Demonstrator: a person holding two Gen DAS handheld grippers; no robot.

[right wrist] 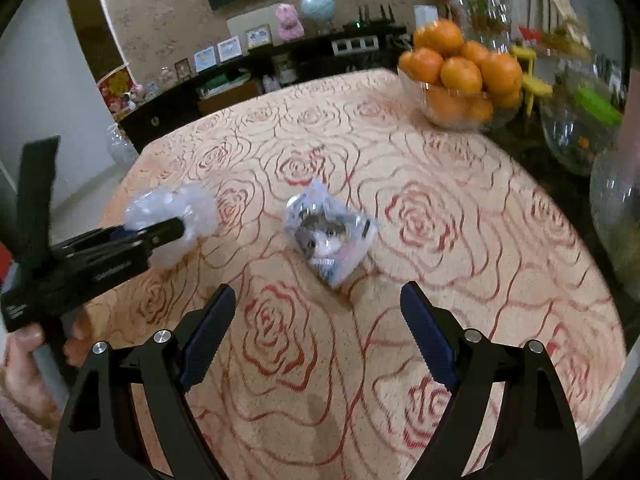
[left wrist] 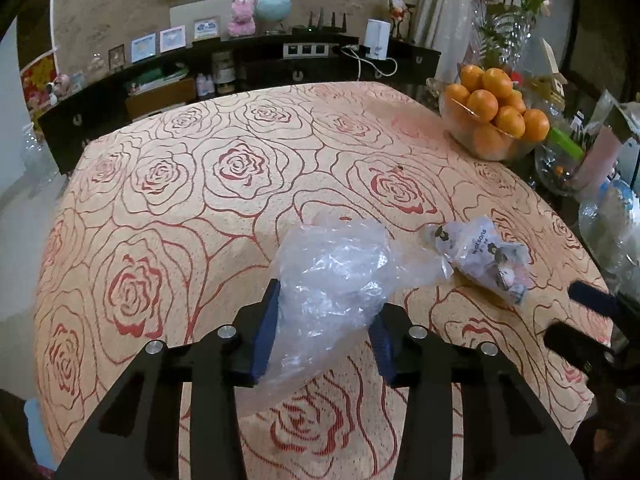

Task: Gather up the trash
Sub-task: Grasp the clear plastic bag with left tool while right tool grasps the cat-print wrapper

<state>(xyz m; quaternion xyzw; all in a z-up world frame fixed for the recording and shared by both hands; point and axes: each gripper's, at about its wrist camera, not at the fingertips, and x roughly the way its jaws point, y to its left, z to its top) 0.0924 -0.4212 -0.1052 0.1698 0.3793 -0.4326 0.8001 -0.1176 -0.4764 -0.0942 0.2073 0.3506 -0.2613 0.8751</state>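
Note:
A crumpled clear plastic bag lies between the fingers of my left gripper, which close on its sides. The right wrist view shows the same bag at the tip of the left gripper. A crumpled printed wrapper lies on the rose-patterned tablecloth to the right of the bag. In the right wrist view the wrapper sits just ahead of my right gripper, which is open and empty above the cloth. The right gripper's fingers show at the left view's right edge.
A glass bowl of oranges stands at the table's far right corner, also in the right wrist view. Glass vases and jars crowd the right side. A dark sideboard with ornaments runs behind the table.

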